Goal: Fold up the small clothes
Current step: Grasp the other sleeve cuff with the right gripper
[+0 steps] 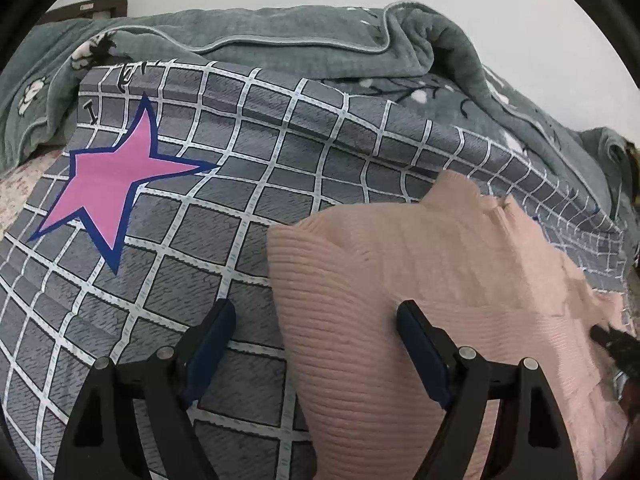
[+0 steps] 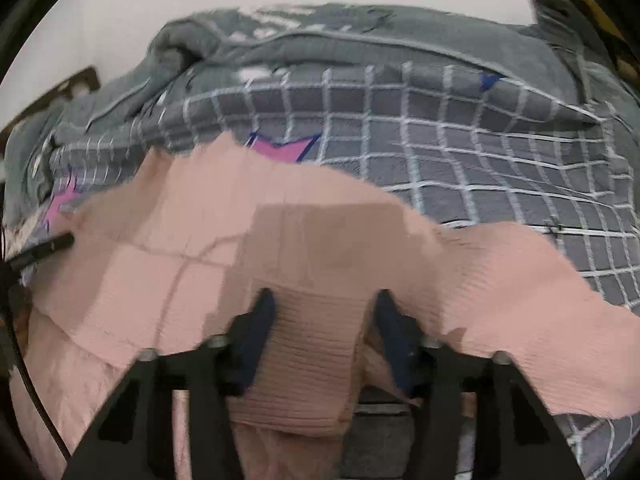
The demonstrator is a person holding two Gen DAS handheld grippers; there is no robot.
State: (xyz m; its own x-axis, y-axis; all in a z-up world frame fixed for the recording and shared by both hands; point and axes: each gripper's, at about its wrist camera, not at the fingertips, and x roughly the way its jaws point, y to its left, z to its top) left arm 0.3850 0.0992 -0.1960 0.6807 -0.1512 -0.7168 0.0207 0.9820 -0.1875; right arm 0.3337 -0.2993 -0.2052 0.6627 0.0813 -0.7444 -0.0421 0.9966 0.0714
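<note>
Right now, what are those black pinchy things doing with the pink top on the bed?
A person is folding a small pink ribbed sweater on a grey checked quilt with a pink star. They hold tongs in each hand. The right tongs have a ribbed flap of the sweater between their fingers; whether they pinch it yet is unclear in the blurry view. The left tongs are wide open over the sweater's left edge, gripping nothing. A rumpled grey-green blanket lies behind.
</note>
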